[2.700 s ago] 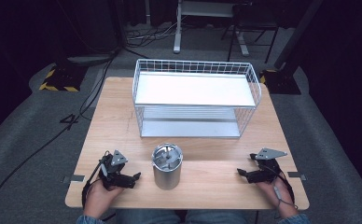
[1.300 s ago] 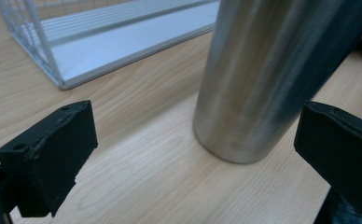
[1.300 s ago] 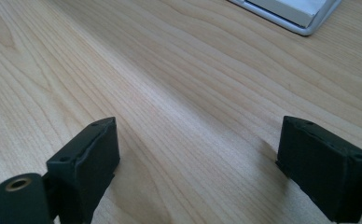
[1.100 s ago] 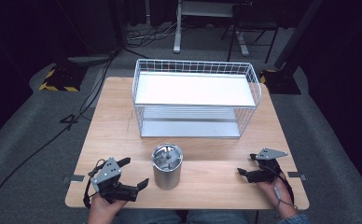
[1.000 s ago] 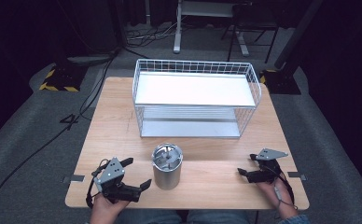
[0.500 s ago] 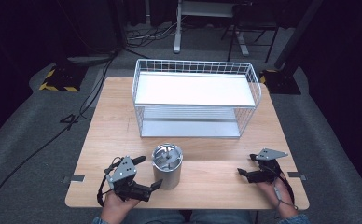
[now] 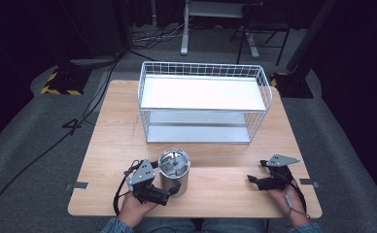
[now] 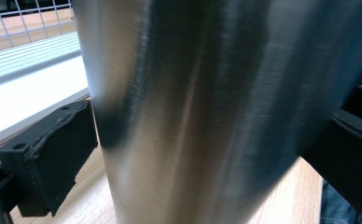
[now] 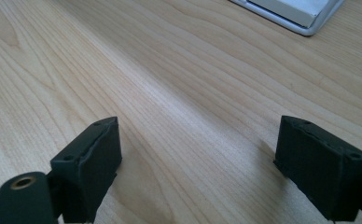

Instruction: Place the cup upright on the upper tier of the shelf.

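Steel canister point(image 7: 174, 171) is standing upright near the front edge of the wooden table point(image 7: 215, 194), left of centre and just in front of the wire rack point(image 7: 203, 102). It is being flanked by the jaws of the left gripper point(image 7: 169, 190), which are spread wide on either side of its wall; whether they are pressing on it cannot be told. The right gripper point(image 7: 252, 180) is being rested on the table at the near right, jaws wide apart and holding nothing

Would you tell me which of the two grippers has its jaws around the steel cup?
The left gripper: its jaws stand either side of the steel cup. The right gripper rests open on the table, well apart from the cup.
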### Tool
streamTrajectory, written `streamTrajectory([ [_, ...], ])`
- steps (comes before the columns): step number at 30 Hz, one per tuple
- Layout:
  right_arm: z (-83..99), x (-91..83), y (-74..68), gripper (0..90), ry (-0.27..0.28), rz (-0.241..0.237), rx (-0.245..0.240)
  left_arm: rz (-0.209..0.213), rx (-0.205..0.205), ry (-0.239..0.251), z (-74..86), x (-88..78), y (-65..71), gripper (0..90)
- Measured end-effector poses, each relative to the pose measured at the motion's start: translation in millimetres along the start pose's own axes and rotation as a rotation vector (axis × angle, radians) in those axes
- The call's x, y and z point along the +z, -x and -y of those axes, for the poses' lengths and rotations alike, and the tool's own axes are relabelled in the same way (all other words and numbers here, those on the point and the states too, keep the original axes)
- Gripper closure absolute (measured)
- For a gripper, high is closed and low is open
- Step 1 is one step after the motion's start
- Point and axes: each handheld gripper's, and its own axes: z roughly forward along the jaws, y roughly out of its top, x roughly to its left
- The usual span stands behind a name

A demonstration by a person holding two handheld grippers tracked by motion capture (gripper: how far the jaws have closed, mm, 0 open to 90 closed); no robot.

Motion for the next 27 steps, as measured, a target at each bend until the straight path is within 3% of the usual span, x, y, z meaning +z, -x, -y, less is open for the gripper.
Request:
streamTrajectory([
  [8, 0.0, 0.0, 0.1, 15.3, 0.001, 0.002, 0.001, 0.014, 0.027, 0.023, 5.0, 12.6, -2.2, 0.0],
  [14, 0.0, -0.1, 0.1, 15.5, 0.001, 0.004, 0.002, -0.015, 0.076, 0.006, 6.4, 17.4, -0.1, 1.5],
  [27, 0.1, -0.1, 0.4, 15.6, 0.001, 0.011, 0.008, -0.036, 0.087, -0.003, 5.7, 17.3, 2.6, 3.5],
])
